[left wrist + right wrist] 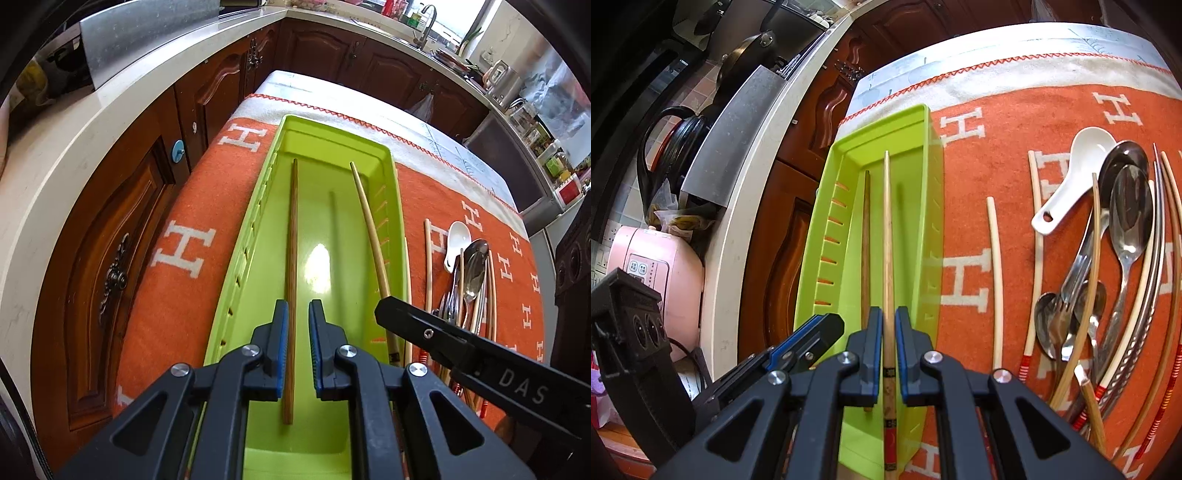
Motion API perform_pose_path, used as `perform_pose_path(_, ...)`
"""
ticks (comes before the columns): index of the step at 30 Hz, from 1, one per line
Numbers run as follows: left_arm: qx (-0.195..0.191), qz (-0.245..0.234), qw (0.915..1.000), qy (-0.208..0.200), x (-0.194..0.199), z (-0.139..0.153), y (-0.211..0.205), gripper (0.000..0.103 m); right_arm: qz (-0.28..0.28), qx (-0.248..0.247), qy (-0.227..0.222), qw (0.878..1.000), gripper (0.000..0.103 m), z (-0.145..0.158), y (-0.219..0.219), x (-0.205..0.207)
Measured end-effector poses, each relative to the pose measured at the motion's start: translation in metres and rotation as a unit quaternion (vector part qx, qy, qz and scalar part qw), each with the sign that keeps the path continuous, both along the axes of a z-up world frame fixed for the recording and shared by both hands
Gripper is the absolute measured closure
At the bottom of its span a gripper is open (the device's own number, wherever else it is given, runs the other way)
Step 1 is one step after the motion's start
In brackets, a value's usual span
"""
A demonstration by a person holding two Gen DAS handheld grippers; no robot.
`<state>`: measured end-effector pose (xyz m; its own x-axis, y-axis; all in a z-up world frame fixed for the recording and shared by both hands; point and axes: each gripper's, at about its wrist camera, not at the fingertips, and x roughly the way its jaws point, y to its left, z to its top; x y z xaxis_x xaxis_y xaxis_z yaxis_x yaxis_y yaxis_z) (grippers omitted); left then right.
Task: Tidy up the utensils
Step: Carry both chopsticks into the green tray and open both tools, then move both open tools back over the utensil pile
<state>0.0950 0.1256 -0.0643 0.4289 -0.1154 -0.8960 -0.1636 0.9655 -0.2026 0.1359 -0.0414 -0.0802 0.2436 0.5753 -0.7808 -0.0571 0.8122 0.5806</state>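
Right gripper (pixel 884 354) jaws are clamping a pale chopstick (pixel 887 236) over the green tray (pixel 827 206); left gripper (pixel 298 350) jaws are opening around the dark chopstick (pixel 293 266), which risks rolling crooked.

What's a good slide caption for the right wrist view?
Right gripper closed on a pale chopstick inside the green tray, beside a brown chopstick; more utensils wait on the orange cloth.

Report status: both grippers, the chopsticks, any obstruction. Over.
Left gripper slightly open, dark chopstick lying loose in green tray. Right gripper shut on light chopstick, over the tray. Nothing blocking.
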Motion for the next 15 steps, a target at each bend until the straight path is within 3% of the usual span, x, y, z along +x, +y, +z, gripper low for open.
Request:
perform_pose_path(3,0.000,0.005,1.0000,-0.004,-0.004,0.005,0.003,0.093,0.001,-0.001,-0.005,1.000,0.094,0.000,0.001,-0.001)
perform_pose_path(7,0.007,0.007,0.9999,-0.009,-0.008,0.010,0.004,0.088,0.005,0.008,-0.010,1.000,0.084,0.001,0.004,-0.001)
perform_pose_path(15,0.012,0.002,0.9999,-0.006,-0.015,0.016,-0.001,0.082,0.023,-0.009,-0.028,0.999,0.083,0.013,0.000,-0.010)
